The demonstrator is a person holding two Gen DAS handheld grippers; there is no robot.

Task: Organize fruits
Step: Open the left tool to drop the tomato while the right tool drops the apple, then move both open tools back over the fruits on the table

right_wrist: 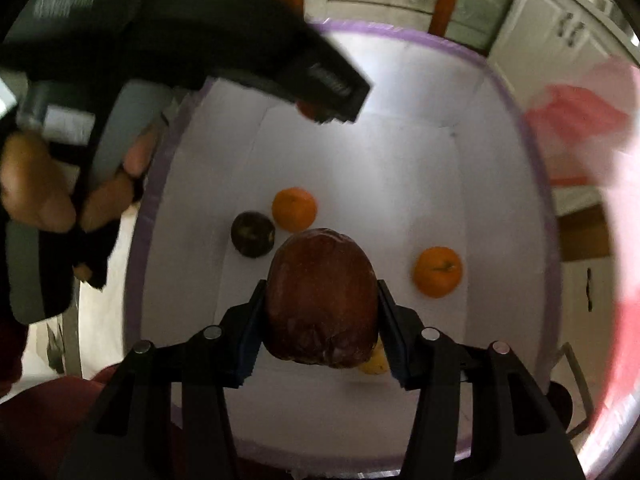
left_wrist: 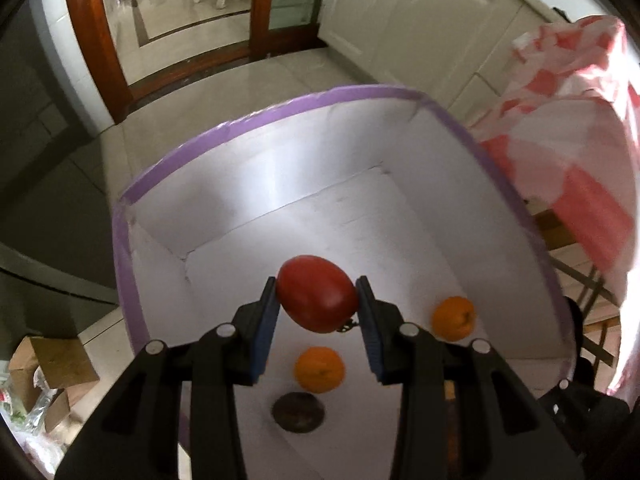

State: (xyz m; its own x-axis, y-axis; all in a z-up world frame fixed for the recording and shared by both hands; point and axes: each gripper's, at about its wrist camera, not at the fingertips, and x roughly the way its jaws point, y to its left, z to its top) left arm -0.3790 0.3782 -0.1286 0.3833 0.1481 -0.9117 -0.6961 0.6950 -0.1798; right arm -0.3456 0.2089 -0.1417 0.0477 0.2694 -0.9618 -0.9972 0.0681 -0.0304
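My left gripper (left_wrist: pixel 317 284) is shut on a red tomato (left_wrist: pixel 316 294) and hangs over a white box with a purple rim (left_wrist: pixel 280 106). On the box floor lie two oranges (left_wrist: pixel 319 370) (left_wrist: pixel 454 317) and a dark round fruit (left_wrist: pixel 298 412). My right gripper (right_wrist: pixel 321 286) is shut on a large dark red-brown fruit (right_wrist: pixel 322 300) above the same box (right_wrist: pixel 400 34). Below it I see the oranges (right_wrist: pixel 294 208) (right_wrist: pixel 437 271), the dark fruit (right_wrist: pixel 253 239) and a yellow piece (right_wrist: pixel 374 364), partly hidden. The left gripper (right_wrist: pixel 326 116) shows at the top, held by a hand (right_wrist: pixel 36 184).
A red and white plastic bag (left_wrist: pixel 580 120) stands right of the box. White cabinets (left_wrist: pixel 420 20) and a wooden door frame (left_wrist: pixel 92 40) lie beyond it. A cardboard carton (left_wrist: pixel 48 368) sits on the tiled floor at lower left.
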